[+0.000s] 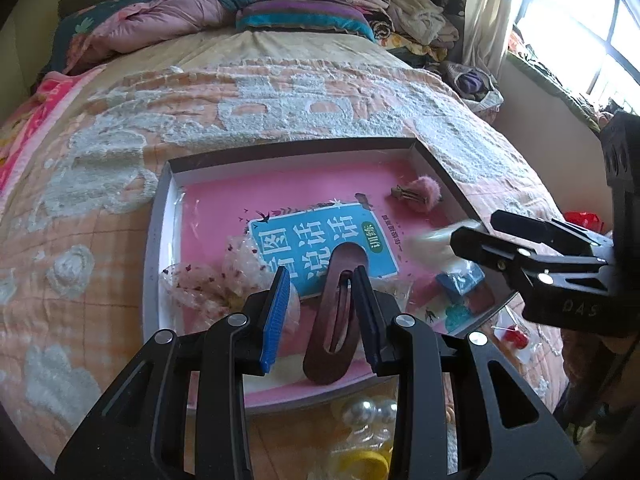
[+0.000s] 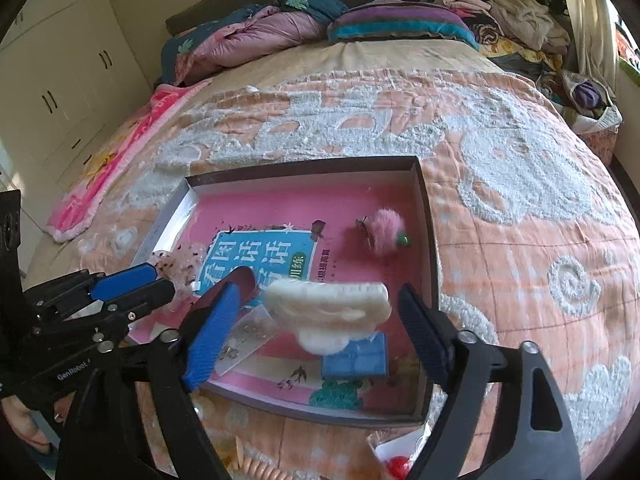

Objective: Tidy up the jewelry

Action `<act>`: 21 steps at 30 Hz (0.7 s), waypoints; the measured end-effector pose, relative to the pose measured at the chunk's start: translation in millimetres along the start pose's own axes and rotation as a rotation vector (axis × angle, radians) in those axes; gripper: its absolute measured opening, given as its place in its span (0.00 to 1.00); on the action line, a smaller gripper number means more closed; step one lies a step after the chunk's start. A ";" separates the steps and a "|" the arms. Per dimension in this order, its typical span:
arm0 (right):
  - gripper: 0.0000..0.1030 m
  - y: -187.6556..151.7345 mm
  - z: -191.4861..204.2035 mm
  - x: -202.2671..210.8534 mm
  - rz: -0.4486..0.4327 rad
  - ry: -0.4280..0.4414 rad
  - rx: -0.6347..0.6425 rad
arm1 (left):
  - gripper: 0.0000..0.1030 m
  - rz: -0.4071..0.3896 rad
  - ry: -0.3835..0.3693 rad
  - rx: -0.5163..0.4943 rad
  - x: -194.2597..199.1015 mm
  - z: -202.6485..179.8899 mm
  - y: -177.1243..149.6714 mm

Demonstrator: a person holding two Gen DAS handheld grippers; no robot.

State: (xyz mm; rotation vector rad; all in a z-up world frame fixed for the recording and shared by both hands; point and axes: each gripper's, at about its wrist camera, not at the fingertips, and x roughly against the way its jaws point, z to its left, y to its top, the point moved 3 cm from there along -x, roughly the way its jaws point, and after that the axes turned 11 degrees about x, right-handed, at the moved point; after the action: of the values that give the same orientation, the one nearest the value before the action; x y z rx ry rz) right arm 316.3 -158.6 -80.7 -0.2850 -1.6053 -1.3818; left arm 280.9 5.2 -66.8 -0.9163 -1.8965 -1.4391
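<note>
We see the bed [image 2: 520, 168] filling both frames, with the box [image 2: 426, 216] at centre. Our left tongs [image 1: 320, 308] at lower centre stand apart around the brown clip [image 1: 332, 320], barely touching it. Our right tongs [image 2: 316, 332] gape wide; the blurred white clip [image 2: 332, 312] hangs between them over the box.

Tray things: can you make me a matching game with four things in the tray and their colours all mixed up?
Things:
1. fluffy clip
2. long clip
3. square block
4. blurred lump

Colours:
a. white
b. brown
c. pink
d. blue

Pairs: 1-c, 2-b, 3-d, 4-a
</note>
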 end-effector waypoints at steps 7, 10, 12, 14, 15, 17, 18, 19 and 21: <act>0.88 -2.2 2.7 24.4 -0.041 -0.002 -0.007 | 0.24 -0.030 -0.004 0.007 20.4 -0.2 1.6; 0.91 -3.7 2.8 37.7 -0.063 -0.007 -0.014 | 0.24 -0.042 -0.003 0.009 28.7 0.0 1.3; 0.92 -5.5 3.9 46.4 -0.076 -0.010 -0.016 | 0.25 -0.050 0.000 0.013 34.9 0.9 0.7; 0.93 -8.3 5.6 57.6 -0.097 -0.018 -0.014 | 0.28 -0.055 0.002 0.017 39.9 1.9 -0.3; 0.94 -9.2 6.8 62.3 -0.107 -0.021 -0.011 | 0.32 -0.058 0.005 0.020 42.6 2.4 -0.7; 0.95 -12.1 8.2 73.9 -0.125 -0.031 -0.006 | 0.35 -0.064 0.009 0.025 49.1 2.6 -2.1; 0.95 -12.8 9.2 77.6 -0.132 -0.033 -0.003 | 0.38 -0.069 0.010 0.026 51.9 2.2 -2.6; 0.95 -13.7 10.0 83.6 -0.143 -0.038 0.001 | 0.40 -0.077 0.016 0.027 56.6 1.6 -3.0; 0.95 -15.1 11.4 92.6 -0.160 -0.046 0.008 | 0.46 -0.091 0.021 0.030 64.6 0.7 -3.3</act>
State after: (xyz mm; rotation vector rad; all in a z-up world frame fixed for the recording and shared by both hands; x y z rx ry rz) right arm 252.9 -190.1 -18.1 -0.1878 -1.7013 -1.4992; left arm 239.9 16.6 -18.1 -0.8065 -1.9617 -1.4630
